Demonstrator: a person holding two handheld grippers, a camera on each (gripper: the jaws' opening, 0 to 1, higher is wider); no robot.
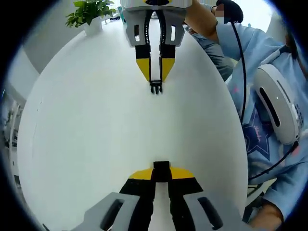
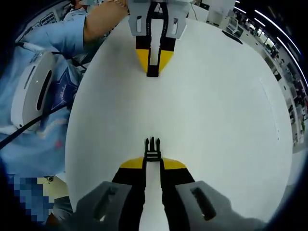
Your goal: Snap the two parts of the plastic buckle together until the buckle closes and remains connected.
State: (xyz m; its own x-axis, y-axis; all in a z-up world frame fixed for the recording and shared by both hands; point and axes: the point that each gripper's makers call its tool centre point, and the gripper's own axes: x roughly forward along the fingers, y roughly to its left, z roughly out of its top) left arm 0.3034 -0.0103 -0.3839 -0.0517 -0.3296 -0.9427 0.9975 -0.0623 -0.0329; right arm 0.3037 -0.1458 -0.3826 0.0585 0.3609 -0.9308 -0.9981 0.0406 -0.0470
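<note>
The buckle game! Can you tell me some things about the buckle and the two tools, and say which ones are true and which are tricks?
1. The two buckle halves are already clicked together. False: they are apart, one in each tool, with bare white table between them.
2. The right tool holds the pronged half. True.
3. The left tool holds a red block. False: it pinches the black socket half.
4. The two tools point at each other across the table. True.
5. A potted plant stands at the table's far edge in the left gripper view. True.
6. The pronged half lies loose on the table. False: it is clamped in the right tool.
</note>
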